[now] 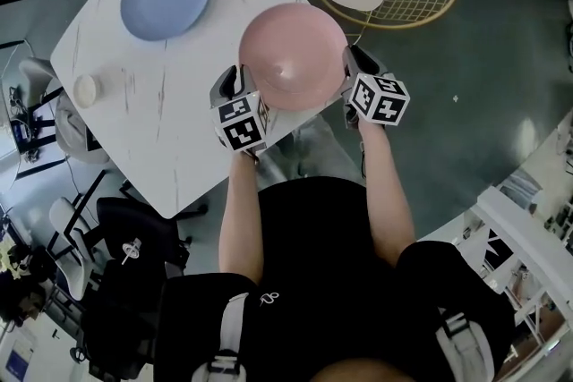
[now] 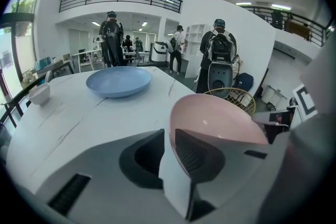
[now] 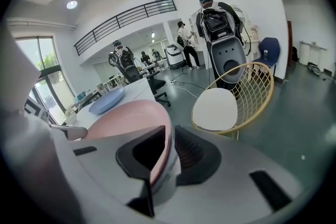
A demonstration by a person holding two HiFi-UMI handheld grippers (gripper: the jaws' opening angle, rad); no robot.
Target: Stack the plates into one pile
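Pink plate (image 1: 291, 54) rim lies between the spread fingers of left gripper (image 1: 233, 83) and right gripper (image 1: 354, 65).

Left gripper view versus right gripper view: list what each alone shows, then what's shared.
Only the left gripper view shows the left claw astride the rim of the pink plate, and the marker cube of the right claw. Only the right gripper view shows that claw's jaws astride the opposite rim, and the white seat of the wire chair. Both show the pink plate, the blue plate and the chair's wire rim.
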